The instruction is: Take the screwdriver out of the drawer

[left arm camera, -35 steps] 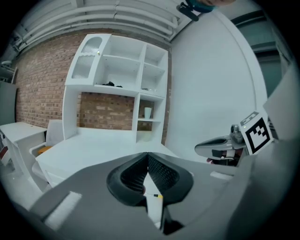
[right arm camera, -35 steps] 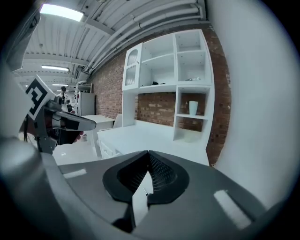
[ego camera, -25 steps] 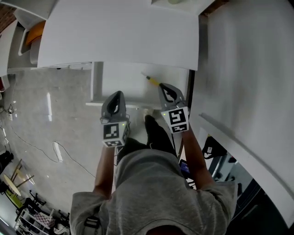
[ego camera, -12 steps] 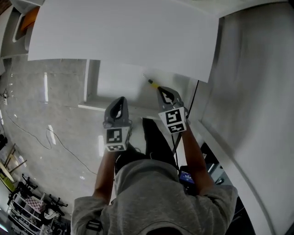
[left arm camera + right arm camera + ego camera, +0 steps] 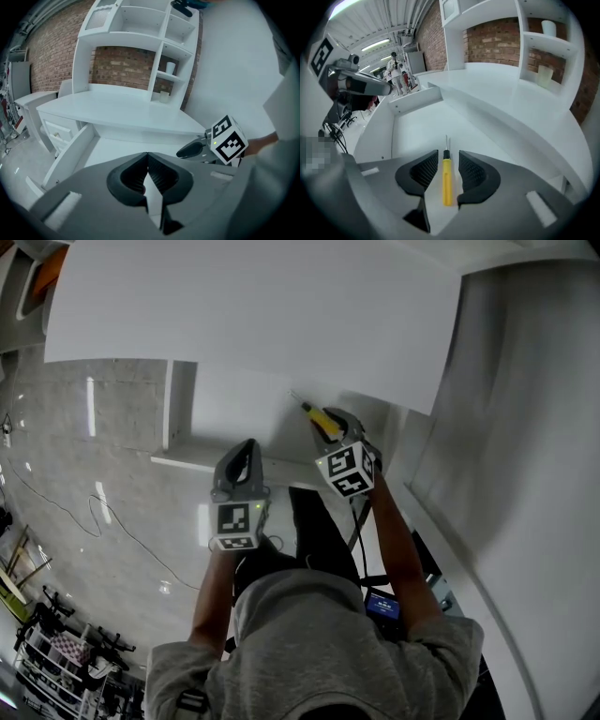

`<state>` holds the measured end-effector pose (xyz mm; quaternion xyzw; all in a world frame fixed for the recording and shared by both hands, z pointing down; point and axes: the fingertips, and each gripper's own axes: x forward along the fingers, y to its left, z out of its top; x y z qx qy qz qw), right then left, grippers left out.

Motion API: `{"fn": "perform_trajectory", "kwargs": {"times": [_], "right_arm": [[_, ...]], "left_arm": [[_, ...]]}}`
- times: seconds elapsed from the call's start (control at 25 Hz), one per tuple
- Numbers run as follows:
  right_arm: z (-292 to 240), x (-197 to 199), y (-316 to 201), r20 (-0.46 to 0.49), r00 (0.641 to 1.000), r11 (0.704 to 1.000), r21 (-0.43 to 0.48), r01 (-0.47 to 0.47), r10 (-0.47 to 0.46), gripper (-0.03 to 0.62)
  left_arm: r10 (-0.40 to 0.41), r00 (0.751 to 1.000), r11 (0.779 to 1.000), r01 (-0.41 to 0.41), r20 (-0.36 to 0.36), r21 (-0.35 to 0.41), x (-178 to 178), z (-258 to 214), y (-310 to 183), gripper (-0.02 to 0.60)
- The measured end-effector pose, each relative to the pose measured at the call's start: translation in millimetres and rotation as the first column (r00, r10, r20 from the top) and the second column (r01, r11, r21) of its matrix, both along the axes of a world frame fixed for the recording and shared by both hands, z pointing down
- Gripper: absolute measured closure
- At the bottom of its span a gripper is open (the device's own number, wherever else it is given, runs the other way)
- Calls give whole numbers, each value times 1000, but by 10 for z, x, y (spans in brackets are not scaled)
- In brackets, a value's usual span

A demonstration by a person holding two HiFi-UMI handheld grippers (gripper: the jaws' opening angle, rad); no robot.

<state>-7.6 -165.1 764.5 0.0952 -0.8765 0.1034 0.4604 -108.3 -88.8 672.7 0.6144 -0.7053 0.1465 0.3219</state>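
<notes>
- Since a second ago, the right gripper (image 5: 447, 161) has dropped and tipped down over the screwdriver (image 5: 447, 180). The left gripper (image 5: 147, 169) sits lower too.
- The head view shows the drawer (image 5: 225, 413) pulled out from under the desk top (image 5: 253, 306). Only the right gripper view shows the gap beside each pad.
- Right jaws are opening and stand wide apart, with the pads pressing on nothing.
- Left jaws are together, tips meeting, with nothing between them. This gripper hangs at the drawer's front edge.
- The screwdriver lies flat on the drawer floor. Its yellow handle is between the right jaws, and its metal tip points beyond them toward the drawer's back.
</notes>
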Motion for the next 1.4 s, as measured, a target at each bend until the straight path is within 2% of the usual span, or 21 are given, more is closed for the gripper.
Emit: {"fn": "perform_trajectory", "kwargs": {"times": [0.32,0.56,0.72,1.08,1.4], "right_arm": [[441,23,89,-140,986,996,-44,81,-86,430],[514,56,99,-183,977,994,-34,103,-108,481],[551,68,113,-196,974,993,-30,114,-117,506],[558,48,135,-195,971,990,-22,137,-138,511],[353,40,141,-160,978,990,23,139,-134,511]], "left_arm": [[8,1000,1000,-8,-14,-19,-1,43,-4,569],[10,1000,999,-10,-9,-30,-22,20,9,569],[8,1000,999,-8,-10,-32,-18,25,18,569],[6,1000,1000,-6,-1,-25,-50,-15,38,569],[6,1000,1000,-6,24,-1,-75,-158,77,569]]}}
